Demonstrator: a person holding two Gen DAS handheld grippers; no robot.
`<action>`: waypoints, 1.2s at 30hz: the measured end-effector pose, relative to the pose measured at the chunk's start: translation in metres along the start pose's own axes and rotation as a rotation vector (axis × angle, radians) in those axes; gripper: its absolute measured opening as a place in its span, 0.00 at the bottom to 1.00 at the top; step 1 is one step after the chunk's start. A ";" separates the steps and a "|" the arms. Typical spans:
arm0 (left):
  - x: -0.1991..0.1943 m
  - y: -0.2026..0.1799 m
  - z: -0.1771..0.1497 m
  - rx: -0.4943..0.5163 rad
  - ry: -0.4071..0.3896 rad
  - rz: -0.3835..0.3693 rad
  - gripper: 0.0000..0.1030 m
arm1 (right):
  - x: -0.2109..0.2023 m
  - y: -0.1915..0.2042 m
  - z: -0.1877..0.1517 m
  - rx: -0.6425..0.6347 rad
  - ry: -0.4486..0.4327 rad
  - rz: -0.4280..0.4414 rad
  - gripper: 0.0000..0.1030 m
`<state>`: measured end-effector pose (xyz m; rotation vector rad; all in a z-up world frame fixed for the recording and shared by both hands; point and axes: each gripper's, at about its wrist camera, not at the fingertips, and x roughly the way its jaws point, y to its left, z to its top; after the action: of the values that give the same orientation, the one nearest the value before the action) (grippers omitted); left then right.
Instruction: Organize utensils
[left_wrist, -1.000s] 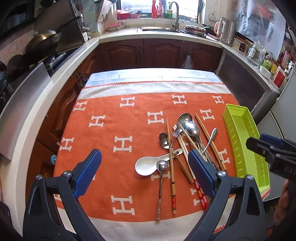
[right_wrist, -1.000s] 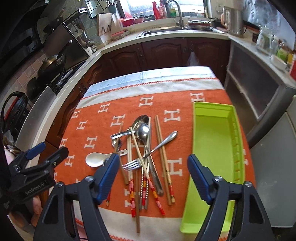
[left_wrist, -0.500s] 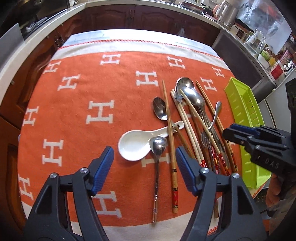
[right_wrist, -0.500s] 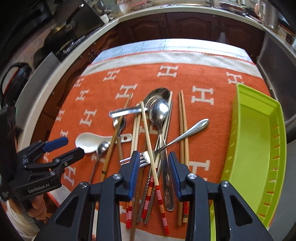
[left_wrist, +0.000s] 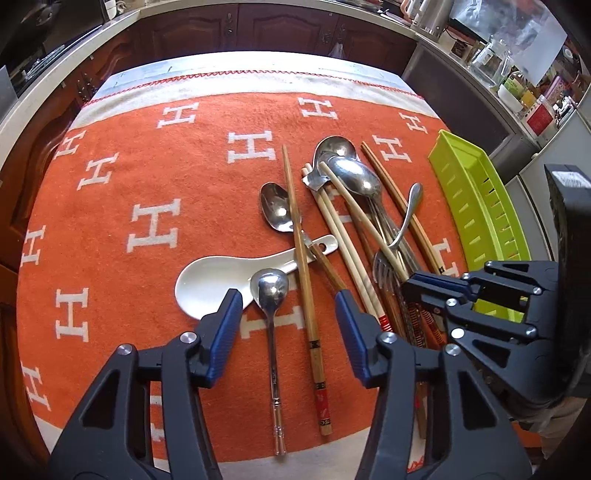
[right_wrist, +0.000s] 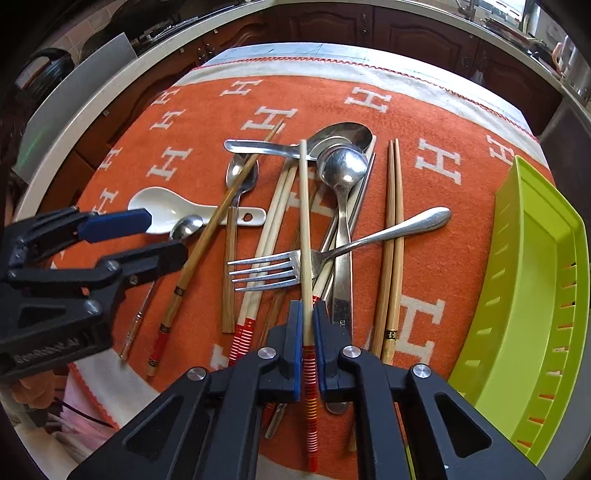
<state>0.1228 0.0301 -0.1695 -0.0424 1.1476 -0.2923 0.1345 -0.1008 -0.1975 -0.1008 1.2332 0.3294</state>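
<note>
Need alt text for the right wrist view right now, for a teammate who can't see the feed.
The right hand-held gripper is shut on a pale chopstick with a red-striped end, lying across a fork in a utensil pile on an orange cloth. A green tray sits right; the left hand-held gripper hovers left.

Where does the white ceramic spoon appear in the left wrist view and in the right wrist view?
Left wrist view: the white ceramic spoon lies centre-left on the orange cloth, its bowl just ahead of the left hand-held gripper.
Right wrist view: it lies at the left, partly behind a blue finger pad of that gripper.
Shared landmark: the green tray at the right edge of both views.
</note>
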 end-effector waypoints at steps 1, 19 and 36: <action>0.000 -0.001 0.000 0.000 0.002 -0.003 0.46 | 0.000 0.001 -0.001 -0.005 -0.003 -0.006 0.06; 0.013 -0.012 -0.005 0.017 0.036 -0.002 0.32 | -0.051 -0.026 -0.016 0.161 -0.094 0.142 0.05; 0.024 -0.024 -0.008 0.037 0.099 0.025 0.17 | -0.069 -0.036 -0.033 0.216 -0.123 0.183 0.05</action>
<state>0.1201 0.0023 -0.1903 0.0187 1.2401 -0.2962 0.0959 -0.1567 -0.1478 0.2162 1.1512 0.3531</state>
